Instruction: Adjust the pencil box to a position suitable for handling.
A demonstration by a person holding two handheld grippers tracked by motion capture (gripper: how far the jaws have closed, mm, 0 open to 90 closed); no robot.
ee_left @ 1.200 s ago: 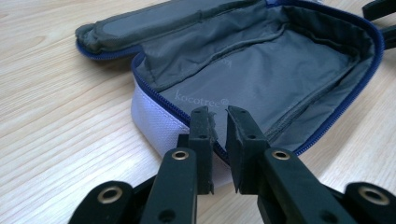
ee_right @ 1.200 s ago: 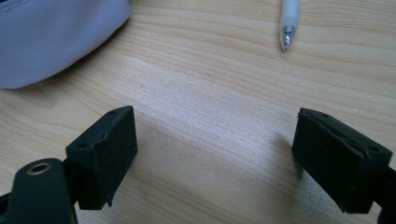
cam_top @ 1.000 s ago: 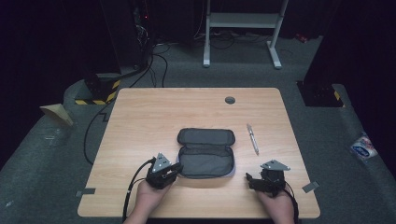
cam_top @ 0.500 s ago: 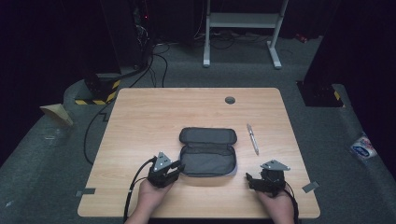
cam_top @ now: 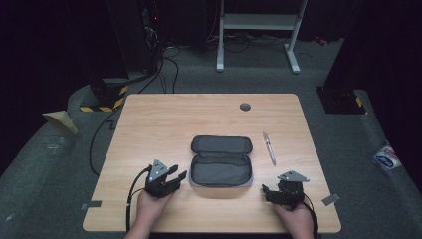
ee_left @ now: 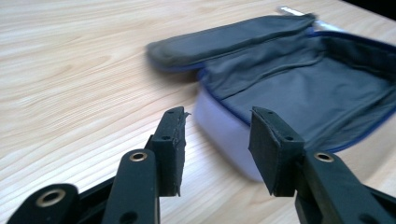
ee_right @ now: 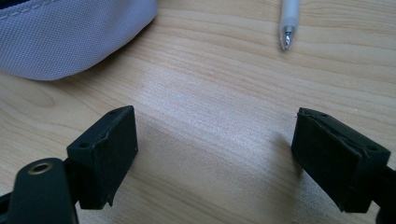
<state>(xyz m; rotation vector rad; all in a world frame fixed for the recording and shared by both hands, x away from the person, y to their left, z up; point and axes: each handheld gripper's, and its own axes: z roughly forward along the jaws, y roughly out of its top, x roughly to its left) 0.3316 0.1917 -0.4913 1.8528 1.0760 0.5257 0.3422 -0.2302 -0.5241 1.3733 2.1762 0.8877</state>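
Note:
An open grey pencil case point(cam_top: 221, 162) with a lilac outside and blue zip lies at the table's middle, lid folded back. A white pen point(cam_top: 269, 148) lies just right of it. My left gripper point(cam_top: 177, 174) rests on the table at the case's left front corner, open, nothing between its jaws. In the left gripper view the case point(ee_left: 299, 88) sits just beyond the gripper point(ee_left: 217, 140). My right gripper point(cam_top: 273, 190) stands open on the wood, right of the case and nearer than the pen. The right gripper view has the pen tip point(ee_right: 288, 23) and the case's corner point(ee_right: 70, 32) ahead of the wide-open gripper point(ee_right: 215, 149).
A small round grey grommet point(cam_top: 245, 106) sits near the table's far edge. The wooden table point(cam_top: 164, 124) has bare room to the left and behind the case. Cables and a metal stand are on the floor beyond.
My left gripper has shifted slightly left, away from the case. The right gripper, case and pen have not moved.

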